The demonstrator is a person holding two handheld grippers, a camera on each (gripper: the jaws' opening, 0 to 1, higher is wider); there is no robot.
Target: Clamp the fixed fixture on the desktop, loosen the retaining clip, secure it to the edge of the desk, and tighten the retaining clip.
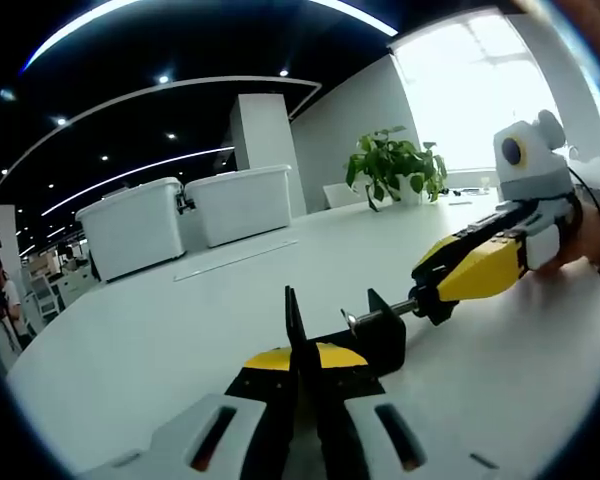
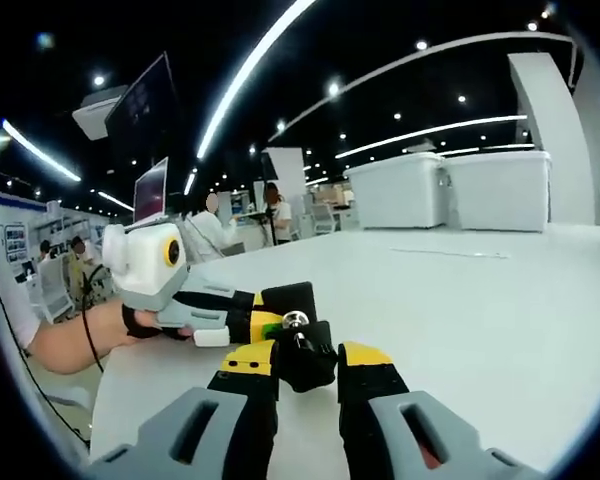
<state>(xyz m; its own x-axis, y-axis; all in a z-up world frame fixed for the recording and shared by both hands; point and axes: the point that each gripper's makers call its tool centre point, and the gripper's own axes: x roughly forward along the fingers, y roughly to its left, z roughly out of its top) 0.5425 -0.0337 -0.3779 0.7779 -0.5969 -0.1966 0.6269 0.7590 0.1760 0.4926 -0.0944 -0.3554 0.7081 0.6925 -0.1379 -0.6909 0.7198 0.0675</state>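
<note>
A: Item one, left gripper (image 1: 302, 352). In the left gripper view we log its two jaws pressed against an upright black plate of the clamp fixture (image 1: 365, 335), one on each side, pinching it.

B: And the fixture's place?

A: We record it standing on the white desk (image 1: 160, 340), just beyond the yellow-and-black jaw tips. A silver screw rod (image 1: 375, 316) runs out of its black body toward the right.

B: Item two, right gripper (image 1: 430, 293)?

A: In the left gripper view we see it reaching in from the right, its yellow-and-black tips at the outer end of that rod. In the right gripper view its own jaws (image 2: 305, 365) sit on either side of the black knob (image 2: 302, 362) with a silver end (image 2: 296, 320); we cannot tell whether they bear on it or stand just clear.

B: Beyond the jaws?

A: In the right gripper view we note the left gripper (image 2: 245, 318) straight ahead, held by a person's hand (image 2: 100, 330). Farther out in the left gripper view we list two white lidded bins (image 1: 185, 220), a potted green plant (image 1: 395, 165) by a bright window (image 1: 480, 85), and a white pillar (image 1: 265, 145)

B: Anything else?

A: People and a monitor (image 2: 150, 190) at the far left of the right gripper view
</note>
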